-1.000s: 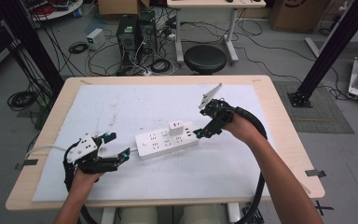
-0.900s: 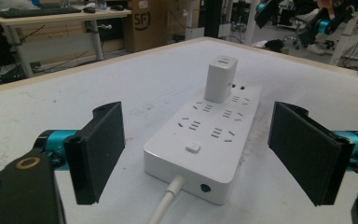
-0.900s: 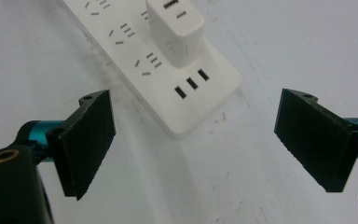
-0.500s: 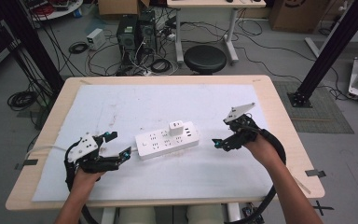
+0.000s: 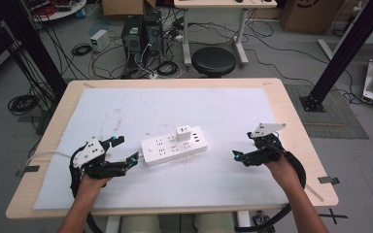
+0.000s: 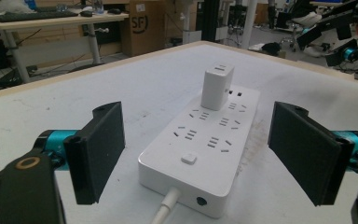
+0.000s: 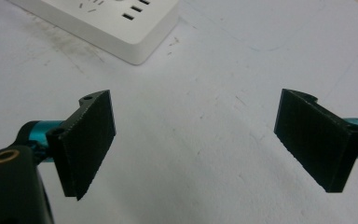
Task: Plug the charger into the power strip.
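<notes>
High view first: a white power strip (image 5: 175, 145) lies near the middle of the white mat (image 5: 213, 111) that covers the wooden table (image 5: 296, 121), set slightly askew. A white charger block (image 5: 183, 133) stands upright, plugged into one of its sockets toward the far end; the other sockets that show are unfilled. The left gripper (image 5: 126, 155) rests on the mat just beside the strip's near-left end, jaws spread wide and holding nothing. In the left gripper view the strip (image 6: 205, 144) sits between and ahead of those jaws, untouched, its white cord (image 6: 165, 207) leaving the near end beside a round port. The right gripper (image 5: 243, 150) lies well apart to the strip's right, jaws likewise wide apart and bare; the right gripper view catches one corner of the strip (image 7: 116, 23).
</notes>
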